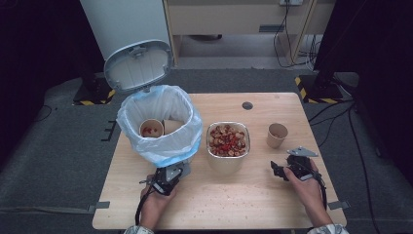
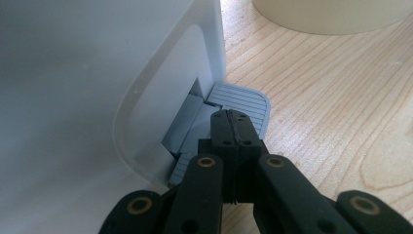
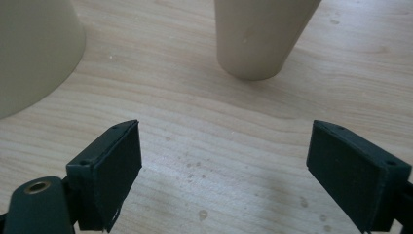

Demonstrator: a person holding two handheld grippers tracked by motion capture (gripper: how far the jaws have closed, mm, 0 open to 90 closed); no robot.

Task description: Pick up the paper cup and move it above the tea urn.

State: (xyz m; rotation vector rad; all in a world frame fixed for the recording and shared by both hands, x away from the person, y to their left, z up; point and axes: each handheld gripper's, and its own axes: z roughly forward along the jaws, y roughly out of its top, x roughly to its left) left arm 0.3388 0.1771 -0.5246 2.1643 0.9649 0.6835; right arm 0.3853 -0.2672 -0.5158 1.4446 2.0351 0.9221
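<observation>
While the left gripper [image 2: 233, 119], jaws pressed together, bears on the bin's pedal [image 2: 243, 105] near the table's [image 1: 219, 204] front-left corner, the right gripper [image 3: 224, 165] hangs apart before the paper cup [image 3: 260, 36] toward the right edge.

Black two-jaw grippers [image 1: 165, 181], brass-ringed pivots, trailing black cables, pale patterned cuffs.

The bin's pedal [image 2: 243, 105] is partly hidden behind the left gripper's [image 2: 233, 117] closed fingers.
</observation>
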